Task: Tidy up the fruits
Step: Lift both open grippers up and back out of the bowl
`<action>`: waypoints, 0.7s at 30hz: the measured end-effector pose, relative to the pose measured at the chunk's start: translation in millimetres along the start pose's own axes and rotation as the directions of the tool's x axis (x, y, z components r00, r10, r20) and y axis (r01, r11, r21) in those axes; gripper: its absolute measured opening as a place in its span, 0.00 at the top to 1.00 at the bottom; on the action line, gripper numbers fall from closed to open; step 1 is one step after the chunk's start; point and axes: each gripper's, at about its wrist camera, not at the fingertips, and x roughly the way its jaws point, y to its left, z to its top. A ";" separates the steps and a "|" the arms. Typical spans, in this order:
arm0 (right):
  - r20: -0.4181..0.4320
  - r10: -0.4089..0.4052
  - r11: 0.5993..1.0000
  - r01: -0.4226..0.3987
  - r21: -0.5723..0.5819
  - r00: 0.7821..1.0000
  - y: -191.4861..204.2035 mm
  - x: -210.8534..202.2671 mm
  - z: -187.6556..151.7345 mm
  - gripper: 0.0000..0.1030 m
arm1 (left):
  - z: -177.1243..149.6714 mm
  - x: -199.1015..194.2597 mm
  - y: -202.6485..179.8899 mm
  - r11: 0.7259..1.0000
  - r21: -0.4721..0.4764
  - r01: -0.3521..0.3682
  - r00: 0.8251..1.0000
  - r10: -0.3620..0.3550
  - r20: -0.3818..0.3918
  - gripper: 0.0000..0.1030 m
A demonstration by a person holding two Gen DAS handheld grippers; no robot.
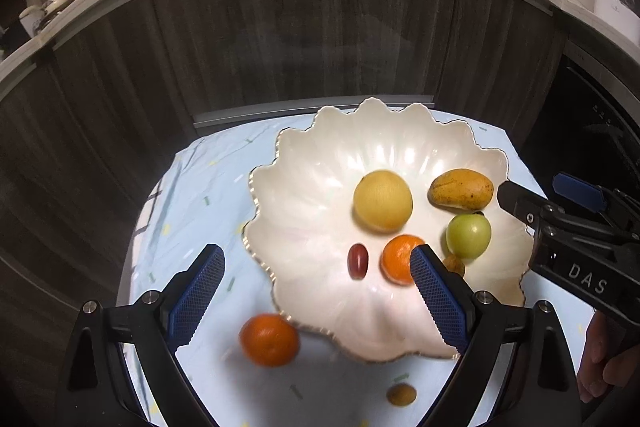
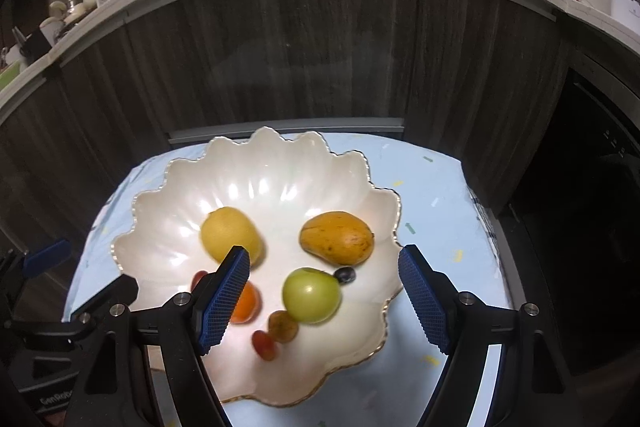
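Two grippers hang over the white shell plate point(image 1: 304, 163), and both the left gripper point(image 1: 316, 291) and the right gripper point(image 2: 324, 291) are spread wide with nothing in them. Most fruits lie in the plate, but one orange point(image 1: 269, 339) sits on the blue cloth point(image 1: 200, 187) just beside its rim.

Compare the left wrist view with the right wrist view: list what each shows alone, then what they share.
Only the left wrist view: an orange and a small brownish fruit on the blue cloth, off the plate.
Only the right wrist view: a dark grape and a reddish grape in the plate.
Both: the scalloped white plate, yellow round fruit, mango, green fruit.
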 end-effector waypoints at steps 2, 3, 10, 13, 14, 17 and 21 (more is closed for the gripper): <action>0.003 0.005 1.000 -0.005 -0.004 1.000 4.7 -4.0 -1.3 0.25 | -2.8 -5.1 3.5 1.000 -0.005 -0.007 1.000 0.007 0.002 0.08; 0.005 0.010 1.000 -0.010 -0.007 1.000 7.6 -6.6 -2.3 0.25 | -4.3 -8.3 5.8 1.000 -0.010 -0.013 1.000 0.013 0.004 0.08; 0.017 0.039 0.999 -0.039 -0.012 0.999 22.0 -21.4 -7.6 0.25 | -13.6 -27.6 19.5 0.999 -0.033 -0.038 0.999 0.039 0.016 0.08; 0.020 0.044 0.999 -0.043 -0.015 0.999 26.9 -27.6 -10.3 0.25 | -16.6 -33.1 23.7 0.998 -0.042 -0.044 0.999 0.045 0.020 0.08; 0.020 0.044 0.999 -0.044 -0.015 0.999 28.0 -29.8 -11.6 0.25 | -17.6 -35.2 24.6 0.998 -0.043 -0.046 0.999 0.047 0.022 0.08; 0.023 0.047 0.999 -0.046 -0.013 0.999 29.7 -35.0 -13.7 0.25 | -20.5 -41.7 27.2 0.998 -0.042 -0.051 0.998 0.052 0.030 0.08; 0.027 0.047 0.999 -0.047 -0.013 0.999 30.8 -40.9 -16.4 0.25 | -26.1 -48.4 28.7 0.998 -0.040 -0.053 0.998 0.055 0.031 0.08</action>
